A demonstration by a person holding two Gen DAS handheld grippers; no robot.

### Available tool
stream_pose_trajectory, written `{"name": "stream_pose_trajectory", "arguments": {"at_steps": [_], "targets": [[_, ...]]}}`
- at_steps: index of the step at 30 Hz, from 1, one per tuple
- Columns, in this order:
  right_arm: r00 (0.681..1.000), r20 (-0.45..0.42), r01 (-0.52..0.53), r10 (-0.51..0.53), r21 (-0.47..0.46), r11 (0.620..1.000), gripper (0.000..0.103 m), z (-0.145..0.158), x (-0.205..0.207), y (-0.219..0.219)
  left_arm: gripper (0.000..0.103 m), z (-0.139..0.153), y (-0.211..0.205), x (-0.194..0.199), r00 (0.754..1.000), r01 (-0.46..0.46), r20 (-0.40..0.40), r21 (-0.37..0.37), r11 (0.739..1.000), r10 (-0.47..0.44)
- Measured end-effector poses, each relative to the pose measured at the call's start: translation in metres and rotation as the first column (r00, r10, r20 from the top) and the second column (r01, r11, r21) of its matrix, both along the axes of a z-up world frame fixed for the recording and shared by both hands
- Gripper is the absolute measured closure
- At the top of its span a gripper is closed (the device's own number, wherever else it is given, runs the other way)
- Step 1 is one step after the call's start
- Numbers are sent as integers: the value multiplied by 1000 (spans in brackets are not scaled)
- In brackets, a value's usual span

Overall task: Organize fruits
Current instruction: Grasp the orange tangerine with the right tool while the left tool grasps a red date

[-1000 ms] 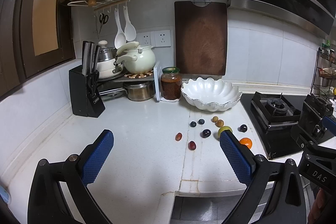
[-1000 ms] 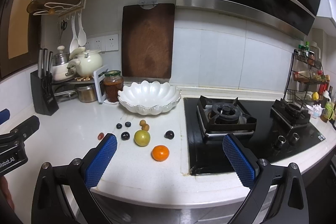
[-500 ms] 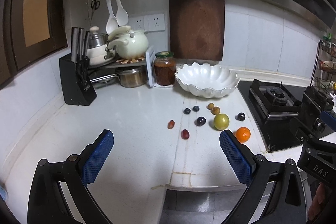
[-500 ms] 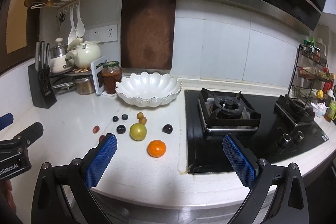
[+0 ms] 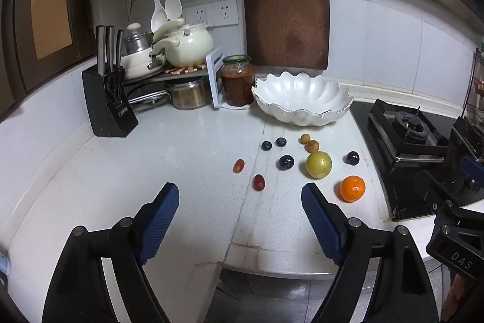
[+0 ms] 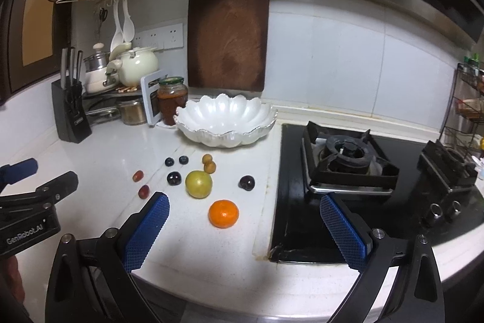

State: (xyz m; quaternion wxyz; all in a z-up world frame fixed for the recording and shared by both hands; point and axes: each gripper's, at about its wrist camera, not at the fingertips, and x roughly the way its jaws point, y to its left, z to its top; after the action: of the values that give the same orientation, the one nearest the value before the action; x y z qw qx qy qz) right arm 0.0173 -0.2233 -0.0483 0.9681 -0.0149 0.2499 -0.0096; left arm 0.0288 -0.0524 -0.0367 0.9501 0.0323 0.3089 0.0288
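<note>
White stone desk runs across this kitchen corner, and I am coming at it from its front edge with a tool in each hand. My left tool has its blue pads apart with nothing between them, though its jaws have just been closing a little. My right tool stands wide apart and empty as well.

Nearest to me lies the orange mandarin, alone on the desk just ahead of the right tool. Left of it, in front of the left tool, sit two small red grapes. Next comes the yellow-green citrus, with a dark plum on its left and another dark plum off to its right near the stove. Beyond those are two blueberries side by side and two small tan longans touching each other. Farthest back waits the white scalloped bowl, empty as far as I can see, beside a jar.

I judge the work is only at its approach: no fruit is gathered yet. Next I would lower one tool over a near fruit, the mandarin or a grape, bracket it squarely, close gently so it does not roll, and carry it to the bowl.
</note>
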Motion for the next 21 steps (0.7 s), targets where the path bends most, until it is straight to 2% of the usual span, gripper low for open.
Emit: {"name": "stream_pose_trajectory", "arguments": {"at_steps": [6,14,18,21], "targets": [[999,-40,-18,19,11,1000,6,-14,17,-2,22,-13,-5,23,998,33,-50,1,999,-33],[991,-137,3,-1,14,1000,13,-40,55,7,33,-32,-2,65,990,104,-96,15,994,-102],[980,-196,-17,20,17,1000,20,-54,73,15,36,-44,-3,85,984,134,-117,18,991,-131],[975,-222,-16,21,26,1000,22,-63,83,18,42,-57,-3,99,980,145,-143,15,989,-142]]}}
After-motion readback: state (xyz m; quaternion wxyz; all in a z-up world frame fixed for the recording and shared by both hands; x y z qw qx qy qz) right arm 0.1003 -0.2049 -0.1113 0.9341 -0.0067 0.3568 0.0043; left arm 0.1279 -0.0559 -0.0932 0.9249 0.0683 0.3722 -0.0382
